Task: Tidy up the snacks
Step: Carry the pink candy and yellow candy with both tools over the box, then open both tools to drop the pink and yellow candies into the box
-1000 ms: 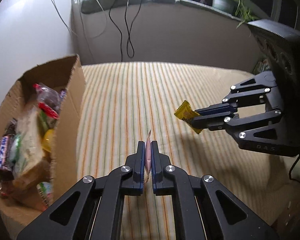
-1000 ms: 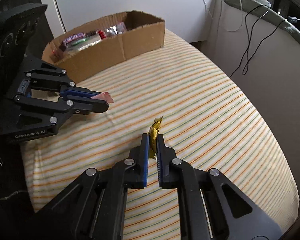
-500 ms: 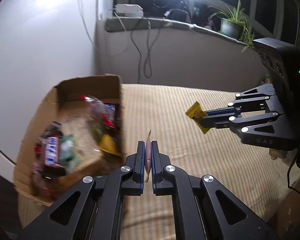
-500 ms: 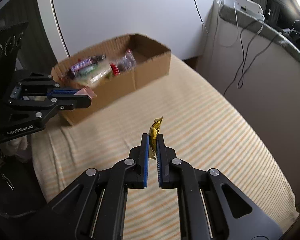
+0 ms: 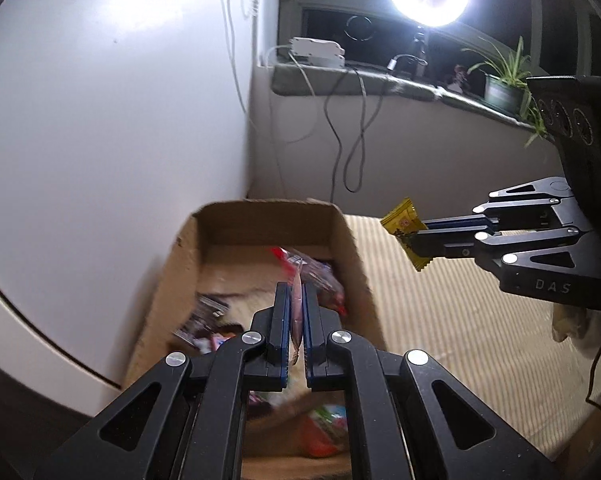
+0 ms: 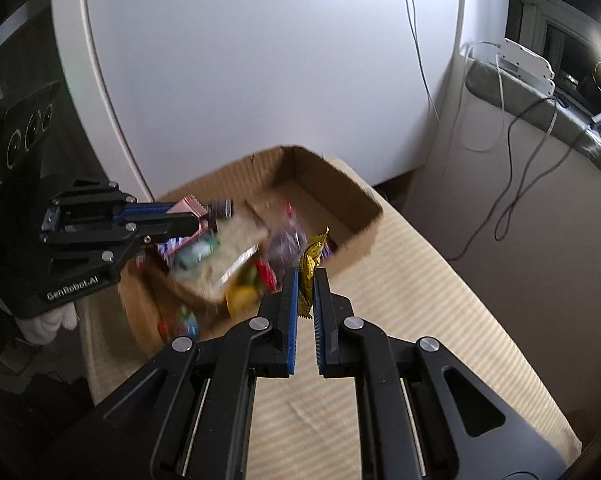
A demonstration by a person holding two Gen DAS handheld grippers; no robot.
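Cardboard, brown and open-topped, the snack box (image 6: 356, 204) sits at the far end of a cream striped cloth surface (image 6: 432, 292) against a white wall, already holding a blurred heap of mixed wrapped snacks (image 6: 228, 256). Both tongs are clamped shut on 1 snack each. The left gripper (image 5: 296, 300) pinches a thin pink foil packet (image 5: 296, 300) edge-on; in the right wrist view that packet hangs over the near end of the box. The right gripper (image 6: 305, 288) pinches a small yellow crinkled candy wrapper (image 6: 311, 264), which in the left wrist view is beside the box's right wall, over the cloth rather than inside.

The step in hand looks like carrying both pieces to the box for dropping. To do it well, bring the right gripper across the wall until the yellow wrapper is clearly above the heap, lower both a little, then part the jaws. Light wrappers can cling to a pad or flutter out, so release low and well inside the rim.
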